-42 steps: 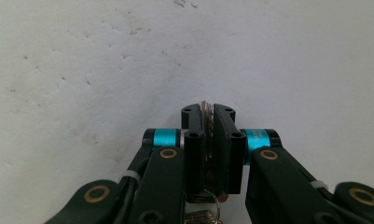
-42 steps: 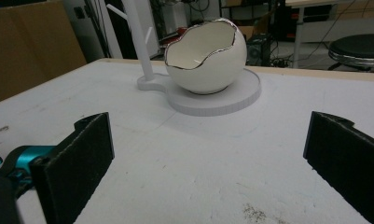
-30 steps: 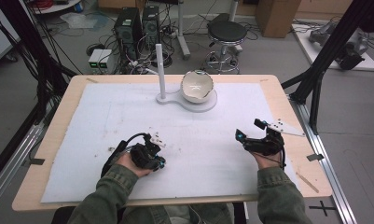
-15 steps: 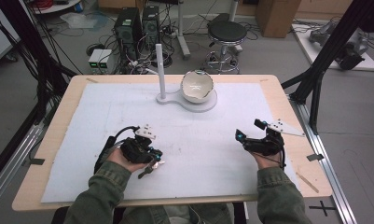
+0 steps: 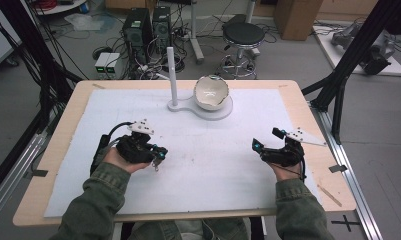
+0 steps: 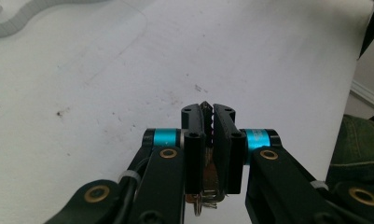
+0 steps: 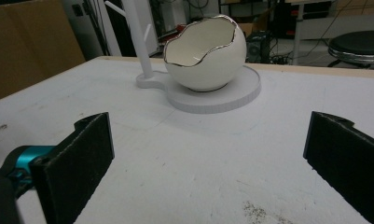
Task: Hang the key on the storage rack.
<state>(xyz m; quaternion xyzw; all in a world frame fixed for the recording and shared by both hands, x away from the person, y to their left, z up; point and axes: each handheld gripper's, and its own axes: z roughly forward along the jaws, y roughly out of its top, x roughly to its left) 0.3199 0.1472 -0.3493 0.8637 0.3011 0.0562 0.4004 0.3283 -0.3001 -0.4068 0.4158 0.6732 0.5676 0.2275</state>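
Over white table (image 5: 208, 165), key (image 6: 207, 110) between jaws

key (image 6: 207, 140) clamped edge-up between the left gripper (image 6: 208, 122) jaws, toothed blade poking out past the tips, ring hanging below, lifted clear of white mat (image 6: 105, 84).

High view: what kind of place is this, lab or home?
Most likely a robotics or data-collection lab. A black frame stands around the table, computer towers sit on the floor amid loose cables, and a person holds a left gripper and right gripper.
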